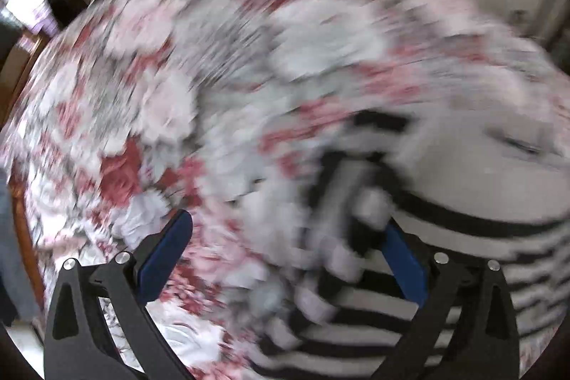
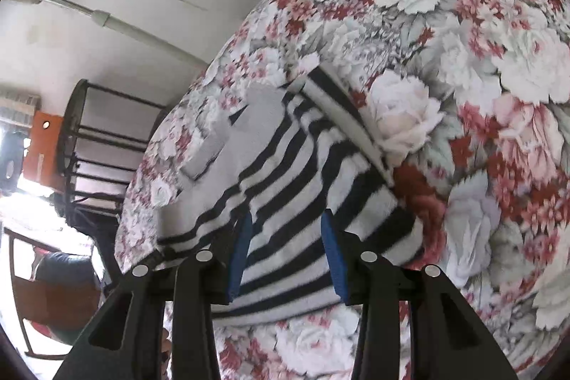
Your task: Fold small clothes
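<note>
The top [image 2: 285,173] is fuzzy knit, white with black stripes and a plain grey panel, lying rumpled on the floral sheet [image 2: 463,59]. Right gripper [image 2: 285,255] stands part open over it, pads clear (nothing pinched). Left gripper [image 1: 285,259] gapes wide, empty.

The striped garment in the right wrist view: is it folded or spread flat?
Folded: the striped garment shows stripes running in different directions, one layer overlapping another.
</note>
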`<state>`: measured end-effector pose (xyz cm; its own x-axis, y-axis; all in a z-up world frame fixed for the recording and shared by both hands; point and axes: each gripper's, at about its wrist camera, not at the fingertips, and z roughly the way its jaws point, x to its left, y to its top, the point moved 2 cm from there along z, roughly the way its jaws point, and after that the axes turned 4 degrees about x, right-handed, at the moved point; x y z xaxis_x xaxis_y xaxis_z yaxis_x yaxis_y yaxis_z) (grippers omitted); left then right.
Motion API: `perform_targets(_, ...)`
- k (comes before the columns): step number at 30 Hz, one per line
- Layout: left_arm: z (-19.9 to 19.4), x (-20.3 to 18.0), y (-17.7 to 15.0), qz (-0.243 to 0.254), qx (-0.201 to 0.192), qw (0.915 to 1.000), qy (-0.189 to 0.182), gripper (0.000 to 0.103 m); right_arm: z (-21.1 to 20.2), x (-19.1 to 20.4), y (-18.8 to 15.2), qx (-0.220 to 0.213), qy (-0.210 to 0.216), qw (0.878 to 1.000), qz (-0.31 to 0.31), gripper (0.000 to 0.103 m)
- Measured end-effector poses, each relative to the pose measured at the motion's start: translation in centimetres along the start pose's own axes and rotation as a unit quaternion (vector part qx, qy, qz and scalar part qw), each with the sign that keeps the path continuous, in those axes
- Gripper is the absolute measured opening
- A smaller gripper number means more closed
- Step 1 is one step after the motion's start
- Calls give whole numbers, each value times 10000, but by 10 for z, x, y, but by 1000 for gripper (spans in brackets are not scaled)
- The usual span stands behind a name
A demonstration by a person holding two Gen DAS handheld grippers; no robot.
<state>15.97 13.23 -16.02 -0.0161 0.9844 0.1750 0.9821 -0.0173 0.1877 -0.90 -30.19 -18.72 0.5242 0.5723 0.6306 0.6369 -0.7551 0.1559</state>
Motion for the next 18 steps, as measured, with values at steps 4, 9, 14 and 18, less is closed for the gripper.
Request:
perform_targets(4, 31, 37, 1, -1017, 712, 9815, -1460, 99, 14, -17, 9, 76, -27, 9994, 337, 41)
perform_targets(9, -11, 29, -1, -797, 250, 9836, -1598, 98, 4, -10, 5, -74, 216, 9993, 303, 38)
perform_targets(14, -35, -10, -12, 141, -184, 9947, -1003, 98, 17, -19, -2, 231, -102, 9993, 290, 36)
perform_targets(18, 32, -12, -21, 59, 839, 9949, -559, 99, 33, -60, -4, 455, 162, 9913, 1223, 11)
